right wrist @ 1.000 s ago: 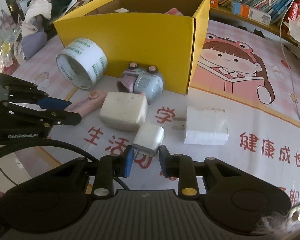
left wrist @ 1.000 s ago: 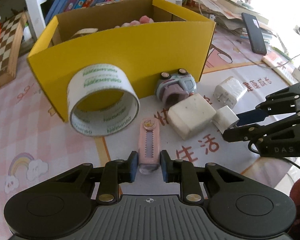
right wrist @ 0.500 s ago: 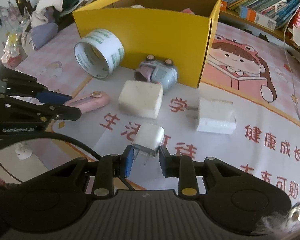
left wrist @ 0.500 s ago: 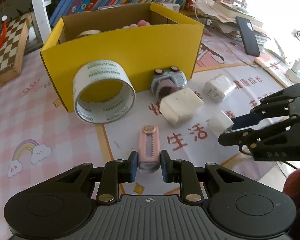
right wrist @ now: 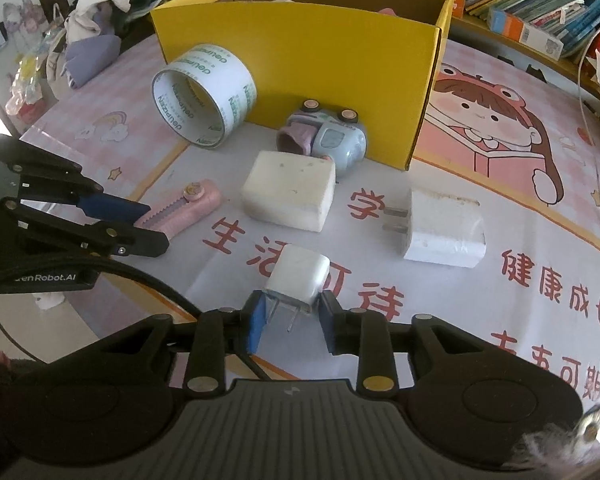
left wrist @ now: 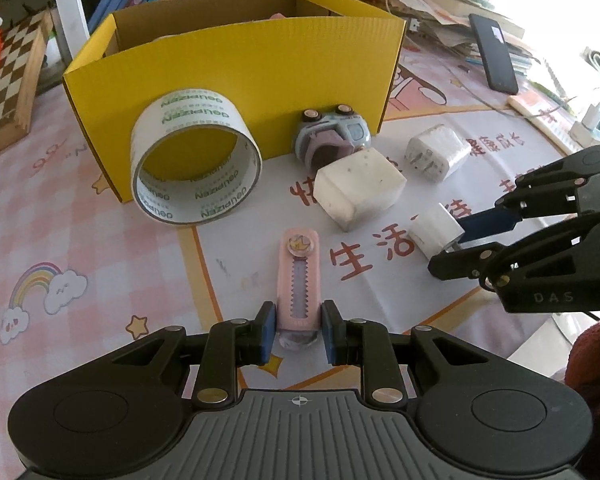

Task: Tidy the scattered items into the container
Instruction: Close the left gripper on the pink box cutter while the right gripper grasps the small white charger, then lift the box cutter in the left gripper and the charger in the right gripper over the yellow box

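Both grippers sit farther back from the yellow box (left wrist: pixel 236 52) than a second ago. Left gripper (left wrist: pixel 298 330) pinches the pink cutter (left wrist: pixel 299 276); right gripper (right wrist: pixel 288 322), jaws just opening, loosely straddles the small charger (right wrist: pixel 298 276).

The box (left wrist: pixel 236 60) is bright yellow outside, brown cardboard inside. The tape roll (left wrist: pixel 196 160) is white with green lettering. The utility knife (left wrist: pixel 298 276) is pale pink with a lilac toothed strip. The toy car (right wrist: pixel 328 136) is powder blue and mauve. Both chargers (right wrist: pixel 446 228) are white, the block (right wrist: pixel 288 196) cream and speckled. The tablecloth (left wrist: pixel 60 240) is pink check with a rainbow and red characters.
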